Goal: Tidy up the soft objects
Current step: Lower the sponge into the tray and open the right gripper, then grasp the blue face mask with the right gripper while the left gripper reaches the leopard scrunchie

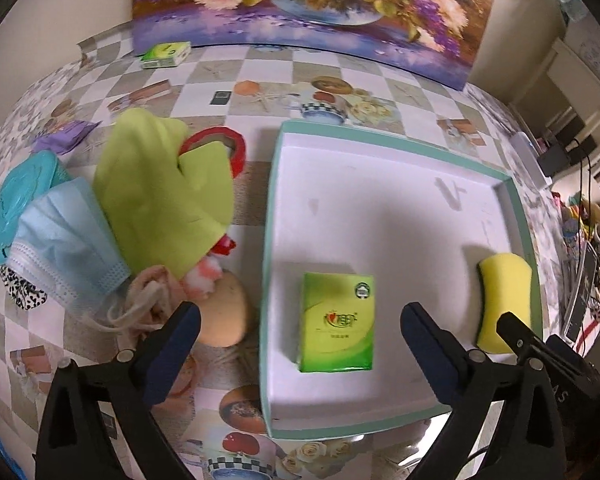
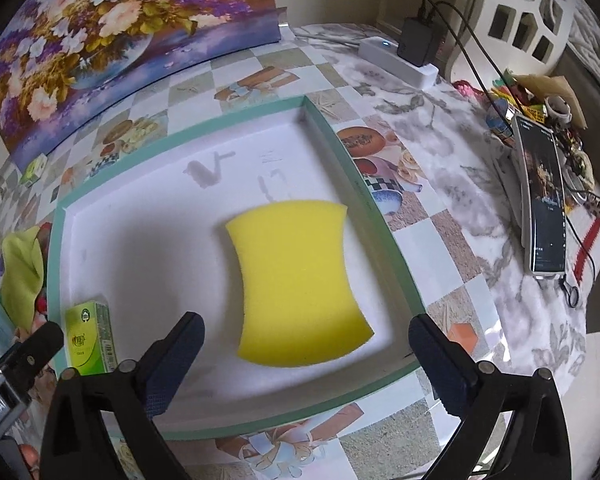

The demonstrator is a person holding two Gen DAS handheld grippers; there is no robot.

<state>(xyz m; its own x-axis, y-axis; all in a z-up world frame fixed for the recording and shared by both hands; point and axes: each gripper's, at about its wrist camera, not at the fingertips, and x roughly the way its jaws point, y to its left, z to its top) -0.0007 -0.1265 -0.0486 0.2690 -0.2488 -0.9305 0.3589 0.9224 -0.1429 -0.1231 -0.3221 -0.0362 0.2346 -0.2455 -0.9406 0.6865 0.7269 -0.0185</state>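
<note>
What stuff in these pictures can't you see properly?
- Left wrist view: the beige round thing is partly covered by the left tool finger, so what it is stays unclear.
- Left wrist view: the pile under the green cloth and blue face mask is hidden.
- Right wrist view: the tissue pack print is too small to read.

A shallow tray [image 1: 516, 200] lies on the table [image 1: 380, 80], and in it a tissue pack [image 1: 337, 322] sits near its near-left corner while a sponge [image 2: 300, 284] lies apart to the right, close to the right wall. Left of the tray, outside it, a cloth [image 1: 160, 196] lies heaped partly over a face mask [image 1: 68, 236], with a tape roll [image 1: 236, 148] behind it. A picture [image 1: 312, 0] stands along the table's far edge, a second tissue pack [image 1: 166, 55] just before its left end.
</note>
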